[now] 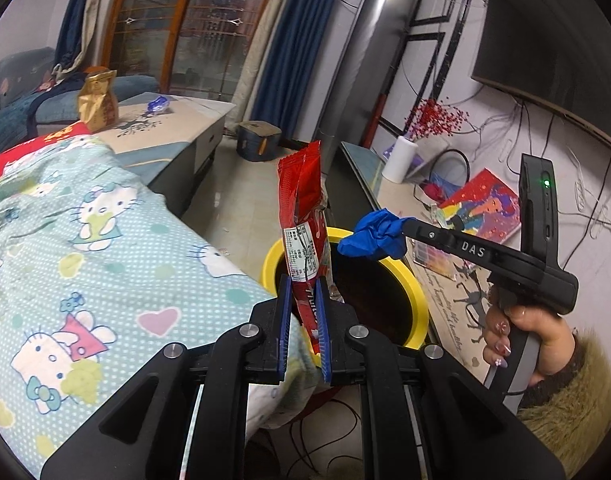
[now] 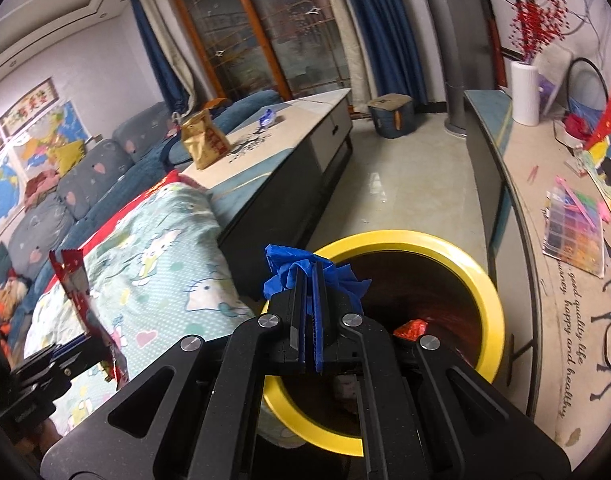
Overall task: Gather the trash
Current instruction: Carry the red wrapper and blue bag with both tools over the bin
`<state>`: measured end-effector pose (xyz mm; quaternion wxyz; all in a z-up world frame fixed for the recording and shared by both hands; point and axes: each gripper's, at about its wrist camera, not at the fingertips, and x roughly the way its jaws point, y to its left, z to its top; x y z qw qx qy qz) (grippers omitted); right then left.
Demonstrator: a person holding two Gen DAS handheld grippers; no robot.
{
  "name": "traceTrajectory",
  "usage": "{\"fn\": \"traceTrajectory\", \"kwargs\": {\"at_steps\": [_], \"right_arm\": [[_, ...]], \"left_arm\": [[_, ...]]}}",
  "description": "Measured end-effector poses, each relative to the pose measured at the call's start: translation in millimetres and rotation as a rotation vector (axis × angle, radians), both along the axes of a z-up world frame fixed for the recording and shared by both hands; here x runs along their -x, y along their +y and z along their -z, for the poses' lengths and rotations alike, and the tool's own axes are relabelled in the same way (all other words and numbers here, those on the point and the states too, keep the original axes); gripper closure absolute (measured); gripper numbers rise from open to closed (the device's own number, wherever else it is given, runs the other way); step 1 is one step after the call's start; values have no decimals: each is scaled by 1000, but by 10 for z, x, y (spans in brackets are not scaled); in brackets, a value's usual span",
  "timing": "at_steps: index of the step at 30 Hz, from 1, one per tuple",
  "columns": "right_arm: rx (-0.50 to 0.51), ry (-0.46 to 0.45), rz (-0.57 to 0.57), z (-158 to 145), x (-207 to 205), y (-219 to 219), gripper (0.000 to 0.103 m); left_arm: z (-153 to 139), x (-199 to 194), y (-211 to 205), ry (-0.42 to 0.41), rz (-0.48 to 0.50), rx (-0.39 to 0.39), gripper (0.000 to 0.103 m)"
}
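wrappers hanging over the yellow bin

the left gripper [image 1: 305, 300] is pinching a red snack wrapper [image 1: 303, 216] upright, its printed label too small to read. the right gripper [image 2: 311, 284], marked "das", is clamping crumpled blue trash [image 2: 289, 274] over the yellow-rimmed bin [image 2: 493, 304]. the table [image 2: 561, 344] is showing "happy and healthy".

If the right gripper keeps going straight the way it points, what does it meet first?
Probably the yellow bin: the right gripper, shut on the blue wad, points at its near rim and dark opening. Nothing shows between them, though depth is unclear.
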<state>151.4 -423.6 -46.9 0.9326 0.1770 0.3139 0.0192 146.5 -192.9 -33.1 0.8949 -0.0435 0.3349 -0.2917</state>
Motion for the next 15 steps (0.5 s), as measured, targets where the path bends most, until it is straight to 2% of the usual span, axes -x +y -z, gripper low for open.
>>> {"fn": "traceTrajectory", "kwargs": {"at_steps": [15], "right_arm": [[-42,26,105,147,48,-458,102]], "left_arm": [[177,92,-480,4,108,-51,91]]}}
